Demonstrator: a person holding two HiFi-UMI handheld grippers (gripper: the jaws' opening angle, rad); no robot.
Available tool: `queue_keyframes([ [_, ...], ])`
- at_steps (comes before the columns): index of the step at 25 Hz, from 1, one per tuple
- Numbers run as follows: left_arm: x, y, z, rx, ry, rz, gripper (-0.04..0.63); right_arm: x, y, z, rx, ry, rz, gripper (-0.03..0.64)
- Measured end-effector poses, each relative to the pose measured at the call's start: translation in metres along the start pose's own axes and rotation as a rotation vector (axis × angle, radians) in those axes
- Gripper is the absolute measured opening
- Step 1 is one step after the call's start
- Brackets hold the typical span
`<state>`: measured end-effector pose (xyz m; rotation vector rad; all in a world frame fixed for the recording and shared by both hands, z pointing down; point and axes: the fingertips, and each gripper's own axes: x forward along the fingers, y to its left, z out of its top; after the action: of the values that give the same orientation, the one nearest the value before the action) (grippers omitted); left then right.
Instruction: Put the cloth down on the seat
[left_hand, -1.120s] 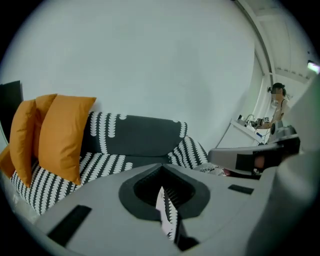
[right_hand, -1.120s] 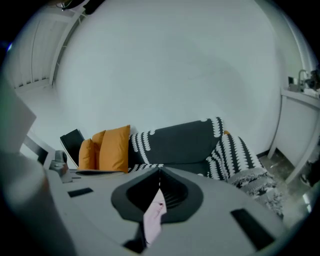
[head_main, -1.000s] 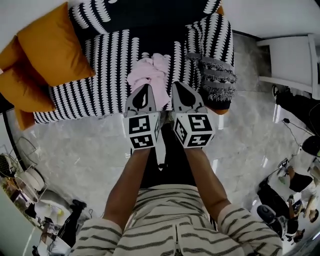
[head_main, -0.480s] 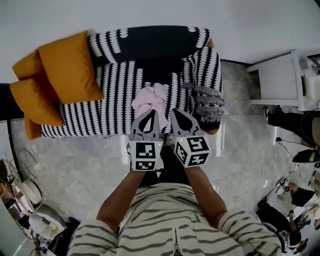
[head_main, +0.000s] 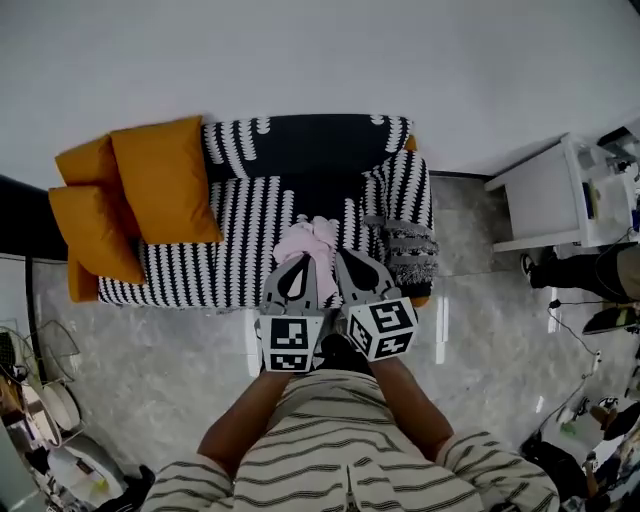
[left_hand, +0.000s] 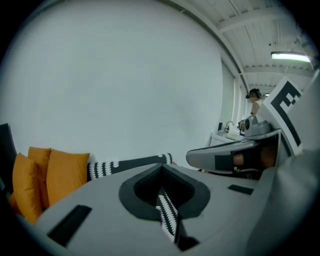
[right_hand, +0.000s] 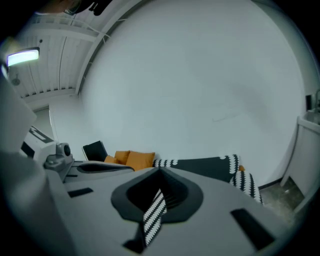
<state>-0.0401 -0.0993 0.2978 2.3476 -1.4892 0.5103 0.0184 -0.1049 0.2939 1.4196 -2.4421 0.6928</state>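
The pink cloth (head_main: 308, 243) lies bunched on the sofa (head_main: 240, 250) seat, at the front edge and toward the right end. No claw holds it. In the head view it shows just past the tips of both grippers, and whether they touch it cannot be told from there.

The left gripper (head_main: 299, 260) has its claw closed and empty. In its own view the jaws meet, leaving only a thin slit through which the striped sofa cover shows. The right gripper (head_main: 344, 256) is the same: claw closed, nothing between the jaws, stripes showing through the slit. The two grippers sit side by side over the front edge of the seat, marker cubes toward the person. Both gripper views look out level over the sofa at the white wall.

Orange cushions (head_main: 165, 180) are stacked at the left end of the sofa. A grey fringed throw (head_main: 410, 258) hangs over the right arm, just beside the cloth. A white table (head_main: 545, 195) stands well apart on the right, against the wall.
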Motion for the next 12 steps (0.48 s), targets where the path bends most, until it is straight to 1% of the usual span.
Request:
queue_keyframes([
  [3,-0.008,-0.002,0.014,0.007,-0.02,-0.002,0.003,-0.006,0.01,0.021,-0.029,-0.024,0.007,0.014],
  [6,-0.017,-0.001,0.028,-0.005,-0.043,0.0,0.003,-0.01,0.019,0.039,-0.062,-0.048,0.005,0.014],
  [12,-0.034,-0.001,0.06,-0.005,-0.111,0.007,0.003,-0.023,0.029,0.063,-0.088,-0.095,0.001,0.014],
])
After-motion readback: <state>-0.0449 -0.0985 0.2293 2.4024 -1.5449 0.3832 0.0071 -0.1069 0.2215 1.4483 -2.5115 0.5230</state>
